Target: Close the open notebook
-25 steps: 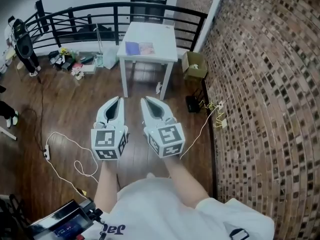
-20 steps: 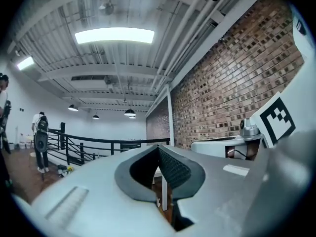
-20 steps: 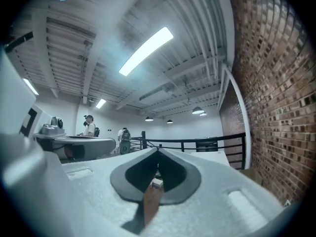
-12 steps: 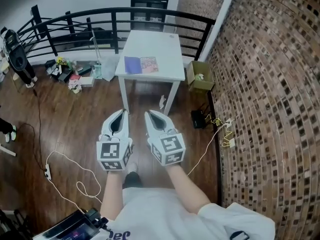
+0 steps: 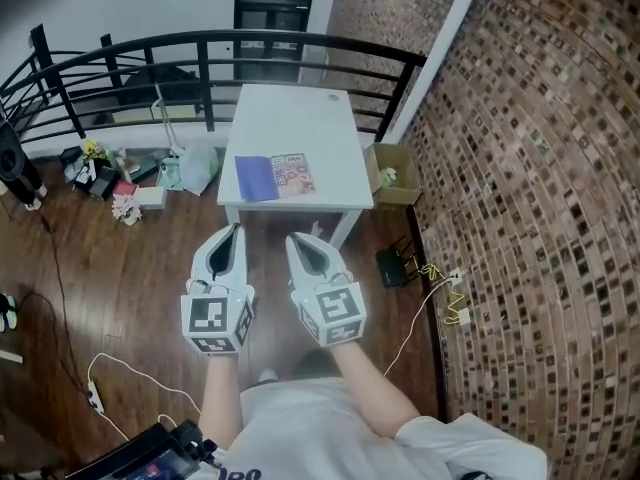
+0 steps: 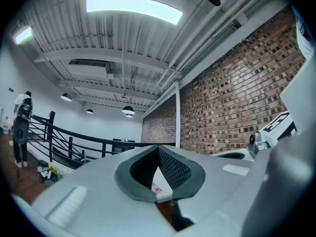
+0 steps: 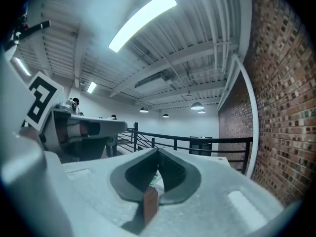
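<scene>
- The white table (image 5: 300, 118) stands against a black railing (image 5: 200, 43), with a brick wall (image 5: 520, 168) off its right side.
- The open notebook (image 5: 274, 177) lies flat on the table, close to the edge nearest the person and toward the table's left side. Its left page is plain blue-violet and its right page carries a pale, colourful print.
- The rest of the tabletop is bare white.
- The left gripper (image 5: 236, 229) is held level over the wooden floor (image 5: 120, 258), short of the table's near edge, and points toward the table. Its jaws are closed tip to tip with nothing between them.
- The right gripper (image 5: 291, 237) is just beside it, also short of the table's near edge and aimed the same way. Its tips meet too, and it holds nothing.
- Neither gripper touches the table or the notebook.
- A cardboard box (image 5: 385, 173) sits on the floor at the table's right side, against the wall.
- A white cable (image 5: 130, 373) trails across the floor, well to the near left of the table.
</scene>
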Tool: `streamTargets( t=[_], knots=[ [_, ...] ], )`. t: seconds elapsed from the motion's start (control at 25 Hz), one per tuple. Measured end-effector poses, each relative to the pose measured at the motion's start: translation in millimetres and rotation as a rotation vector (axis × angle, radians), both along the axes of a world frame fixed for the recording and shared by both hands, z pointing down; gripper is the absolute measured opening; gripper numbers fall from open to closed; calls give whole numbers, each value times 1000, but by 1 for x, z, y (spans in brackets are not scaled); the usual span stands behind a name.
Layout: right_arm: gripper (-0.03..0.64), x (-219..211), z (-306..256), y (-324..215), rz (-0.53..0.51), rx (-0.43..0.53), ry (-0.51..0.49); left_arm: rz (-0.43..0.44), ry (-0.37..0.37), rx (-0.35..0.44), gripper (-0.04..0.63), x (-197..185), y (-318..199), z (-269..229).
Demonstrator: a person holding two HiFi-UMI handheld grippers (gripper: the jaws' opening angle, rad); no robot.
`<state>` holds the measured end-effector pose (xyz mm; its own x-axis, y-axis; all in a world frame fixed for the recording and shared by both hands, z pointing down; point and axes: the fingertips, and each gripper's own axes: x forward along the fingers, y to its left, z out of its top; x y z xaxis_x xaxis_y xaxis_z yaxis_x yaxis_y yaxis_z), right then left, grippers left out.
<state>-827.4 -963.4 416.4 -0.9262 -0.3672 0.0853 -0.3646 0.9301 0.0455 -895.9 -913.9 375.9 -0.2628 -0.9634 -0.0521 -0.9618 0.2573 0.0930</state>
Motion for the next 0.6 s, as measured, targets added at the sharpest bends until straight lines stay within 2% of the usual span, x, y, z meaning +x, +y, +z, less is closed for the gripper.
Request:
streamTargets(
  t=[0.16, 0.32, 0.6],
  knots=[
    [-9, -24, 26, -63, 18, -46, 38, 19, 34, -44, 17, -30, -63, 27],
    [-9, -52, 29, -139, 17, -40, 22, 3, 52, -79, 17, -59, -133, 50],
    [-9, -103, 30, -259, -80, -70, 31, -34, 63, -117, 17, -98, -253, 57]
  ],
)
